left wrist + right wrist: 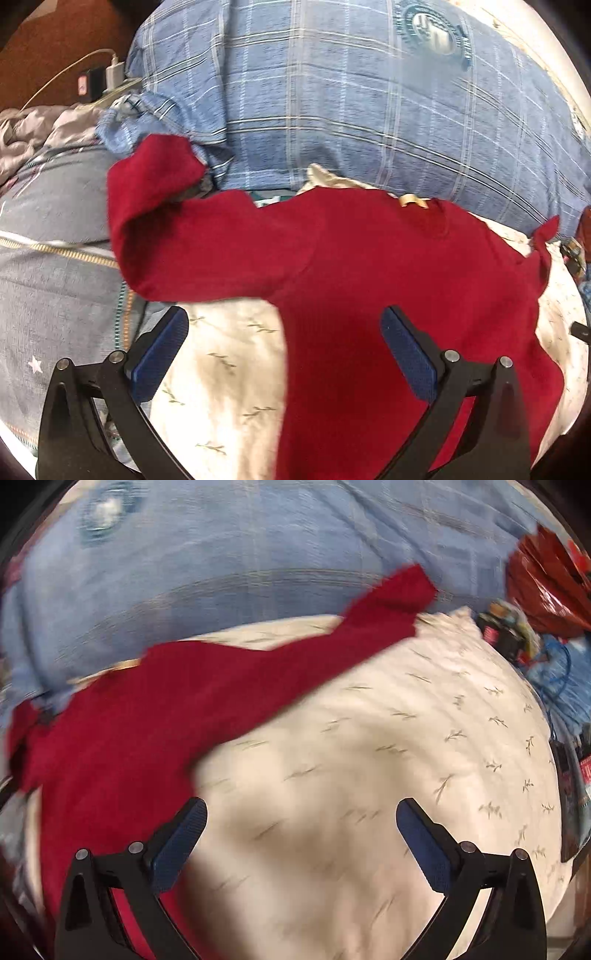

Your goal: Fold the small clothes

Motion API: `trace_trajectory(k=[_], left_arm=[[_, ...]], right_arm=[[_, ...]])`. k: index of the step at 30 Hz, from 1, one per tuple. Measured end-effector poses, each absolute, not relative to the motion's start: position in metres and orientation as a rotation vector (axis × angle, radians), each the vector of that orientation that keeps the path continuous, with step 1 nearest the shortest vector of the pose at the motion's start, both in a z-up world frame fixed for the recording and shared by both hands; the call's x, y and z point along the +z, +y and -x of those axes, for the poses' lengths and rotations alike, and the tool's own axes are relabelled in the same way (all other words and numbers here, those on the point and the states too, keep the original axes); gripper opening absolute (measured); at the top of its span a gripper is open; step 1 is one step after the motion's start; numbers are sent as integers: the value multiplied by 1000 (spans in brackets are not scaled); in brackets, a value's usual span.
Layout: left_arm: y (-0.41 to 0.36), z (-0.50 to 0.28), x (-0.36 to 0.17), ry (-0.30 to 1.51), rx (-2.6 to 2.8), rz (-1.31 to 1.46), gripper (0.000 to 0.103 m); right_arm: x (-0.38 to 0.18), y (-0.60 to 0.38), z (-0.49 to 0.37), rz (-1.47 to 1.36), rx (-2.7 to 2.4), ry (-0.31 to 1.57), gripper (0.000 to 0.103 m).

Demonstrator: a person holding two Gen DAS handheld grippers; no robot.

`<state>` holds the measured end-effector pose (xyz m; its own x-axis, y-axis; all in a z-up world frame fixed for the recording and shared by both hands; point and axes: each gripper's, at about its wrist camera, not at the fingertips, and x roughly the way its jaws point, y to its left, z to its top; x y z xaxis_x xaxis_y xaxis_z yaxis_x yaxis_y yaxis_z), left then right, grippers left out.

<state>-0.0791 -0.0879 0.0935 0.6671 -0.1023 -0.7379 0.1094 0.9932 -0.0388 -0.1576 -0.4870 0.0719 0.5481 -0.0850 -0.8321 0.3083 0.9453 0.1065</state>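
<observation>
Both our grippers, left [284, 325] and right [301, 818], gape empty above the red sweater [369, 266], spread flat on the cream sheet [369, 746].

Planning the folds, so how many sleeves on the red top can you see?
2. On the red top, the left sleeve lies bent over near the blue plaid pillow; the right sleeve stretches out flat.

Red sweater [122, 746] blurred, its hem cut off at the bottom edge
</observation>
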Motion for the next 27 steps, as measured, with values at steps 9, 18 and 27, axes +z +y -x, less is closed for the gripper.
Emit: trace_trajectory(k=[9,18,27], left_arm=[[-100,87,110,796,-145,-56,103],[-89,75,107,801,-110,-25,103],[-89,62,94,831,-94,-25,103]], right_arm=[[140,-386,153,-211,26,876,103],[126,-329,95,-172,40,794,101],[107,-305,65,-138,43,806,101]])
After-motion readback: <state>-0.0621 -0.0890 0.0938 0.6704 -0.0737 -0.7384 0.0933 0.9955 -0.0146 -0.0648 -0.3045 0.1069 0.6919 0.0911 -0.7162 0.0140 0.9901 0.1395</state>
